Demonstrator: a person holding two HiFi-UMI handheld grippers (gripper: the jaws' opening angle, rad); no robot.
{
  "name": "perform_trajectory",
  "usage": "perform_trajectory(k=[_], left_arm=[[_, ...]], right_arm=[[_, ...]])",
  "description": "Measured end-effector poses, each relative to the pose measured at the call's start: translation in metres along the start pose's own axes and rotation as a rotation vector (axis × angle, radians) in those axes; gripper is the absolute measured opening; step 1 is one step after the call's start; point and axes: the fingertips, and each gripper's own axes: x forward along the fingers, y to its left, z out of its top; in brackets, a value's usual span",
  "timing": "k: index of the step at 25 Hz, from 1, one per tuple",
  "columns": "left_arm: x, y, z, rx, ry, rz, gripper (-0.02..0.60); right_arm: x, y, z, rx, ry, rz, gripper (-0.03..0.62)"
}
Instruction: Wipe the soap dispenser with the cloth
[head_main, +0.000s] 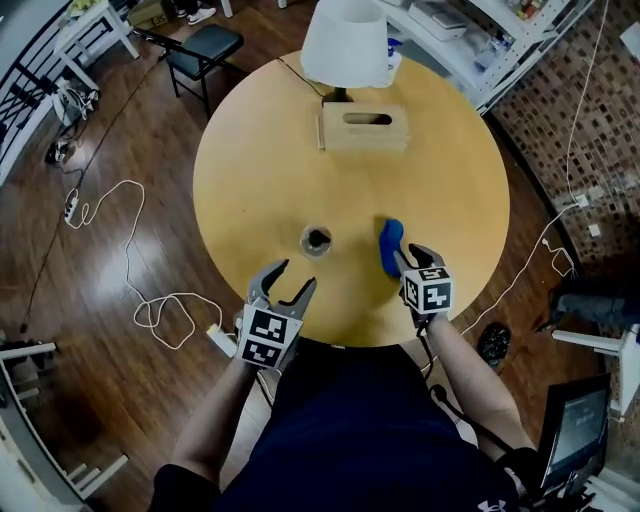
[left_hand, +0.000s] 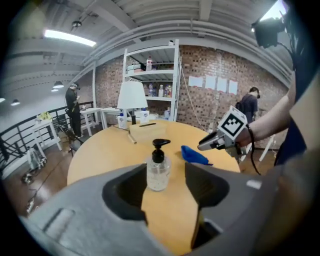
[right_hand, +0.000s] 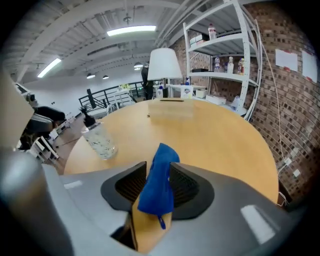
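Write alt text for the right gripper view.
A blue cloth stands bunched between the open jaws of the right gripper, on a round wooden table. A clear soap dispenser with a black pump stands apart to the left. A wooden tissue box and a white lamp sit at the table's far edge.

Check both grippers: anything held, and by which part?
Nothing gripped, as far as I can tell. Right gripper: fingers straddle the near end of the blue cloth, which lies on the table. Left gripper open, short of the soap dispenser.
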Motion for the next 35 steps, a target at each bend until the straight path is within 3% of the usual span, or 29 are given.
perform_trajectory(k=[6, 10, 15, 18, 22, 25, 29, 35], left_arm=[[0.010, 0.007, -0.001, -0.064, 0.024, 0.120, 0.264], [0.026, 0.012, -0.003, -0.079, 0.050, 0.133, 0.265], [0.057, 0.015, -0.005, -0.046, 0.070, 0.104, 0.265], [0.071, 0.016, -0.006, 0.011, 0.067, 0.076, 0.265], [0.079, 0.010, -0.001, 0.097, 0.043, -0.008, 0.268], [0.083, 0.004, 0.002, 0.113, 0.024, -0.051, 0.250], [0.084, 0.003, 0.002, 0.071, -0.009, -0.063, 0.241], [0.086, 0.002, 0.003, 0.060, -0.030, -0.080, 0.238]], right_arm=[[0.071, -0.008, -0.017, -0.076, 0.150, 0.018, 0.222], [0.080, -0.006, -0.022, -0.119, 0.168, 0.031, 0.143], [0.054, 0.018, 0.014, 0.047, 0.024, 0.216, 0.098], [0.019, 0.044, 0.049, 0.071, -0.086, 0.325, 0.098], [-0.035, 0.097, 0.107, -0.070, -0.216, 0.436, 0.098], [-0.060, 0.145, 0.136, -0.239, -0.239, 0.494, 0.098], [-0.047, 0.190, 0.136, -0.402, -0.128, 0.481, 0.098], [-0.012, 0.191, 0.122, -0.389, 0.019, 0.405, 0.097]])
